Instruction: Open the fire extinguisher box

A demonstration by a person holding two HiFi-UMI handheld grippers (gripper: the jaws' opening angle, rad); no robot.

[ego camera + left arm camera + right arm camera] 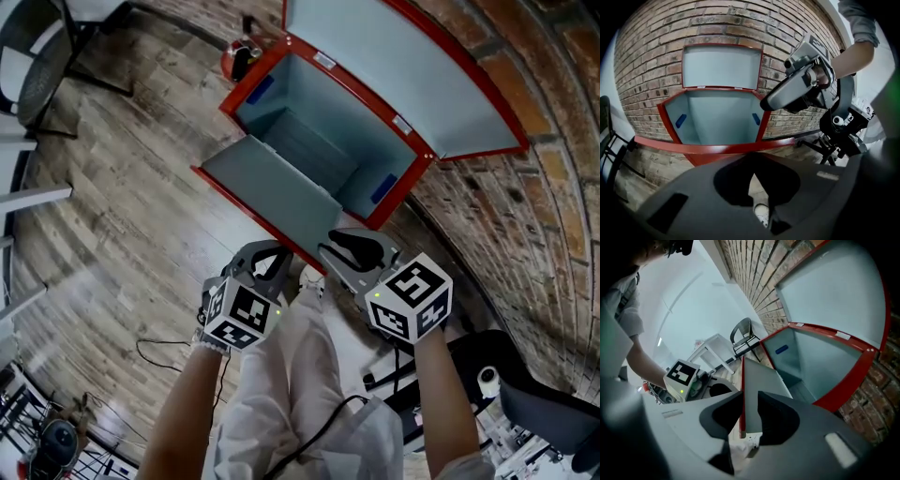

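Note:
The red fire extinguisher box [410, 184] stands against the brick wall with its pale inside bare. Its lid [394, 66] is swung up and its front panel [272, 192] lies folded down toward me. My right gripper [342, 251] sits at the panel's near edge. In the right gripper view that gripper [750, 399] is open, and the panel's red-edged corner [743, 394] shows in the gap between its jaws. My left gripper [272, 258] hangs beside it, just short of the panel's edge [717, 150]. In its own view the left gripper [752, 159] is shut on nothing.
A red extinguisher [239, 58] stands on the floor left of the box. A black chair [37, 56] is at far left, and an office chair base [525, 394] at lower right. Cables [159, 356] lie on the wooden floor. My legs in pale trousers [300, 375] are below the grippers.

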